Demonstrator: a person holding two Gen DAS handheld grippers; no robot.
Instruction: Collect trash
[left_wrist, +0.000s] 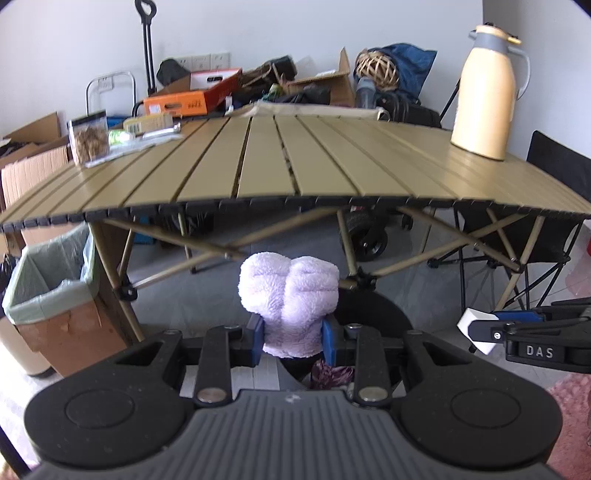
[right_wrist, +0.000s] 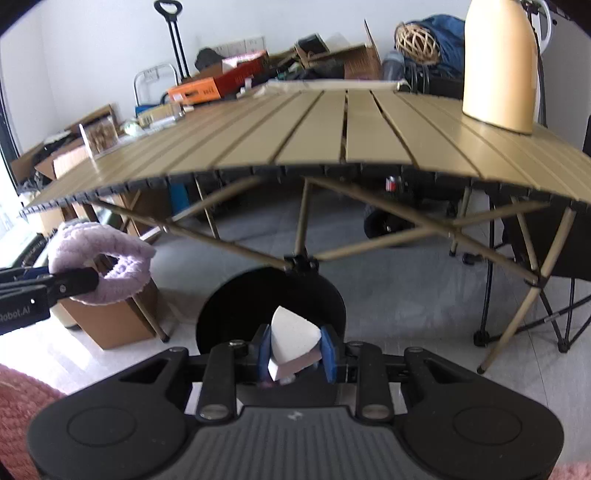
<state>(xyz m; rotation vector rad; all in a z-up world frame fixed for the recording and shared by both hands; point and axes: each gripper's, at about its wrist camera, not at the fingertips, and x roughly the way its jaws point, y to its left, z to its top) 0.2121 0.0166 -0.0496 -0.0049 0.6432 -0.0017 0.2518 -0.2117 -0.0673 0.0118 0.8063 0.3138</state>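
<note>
Before the olive slatted folding desk, the left claw grips a fluffy lilac cloth; the right claw clamps a white wedge-shaped sponge.

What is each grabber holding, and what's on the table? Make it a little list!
left hand-held gripper: shut on fluffy purple cloth
right hand-held gripper: shut on white wedge
table: cream jug at right; snack jar and wrappers at far left
bin: lined box on floor, left of table
</note>
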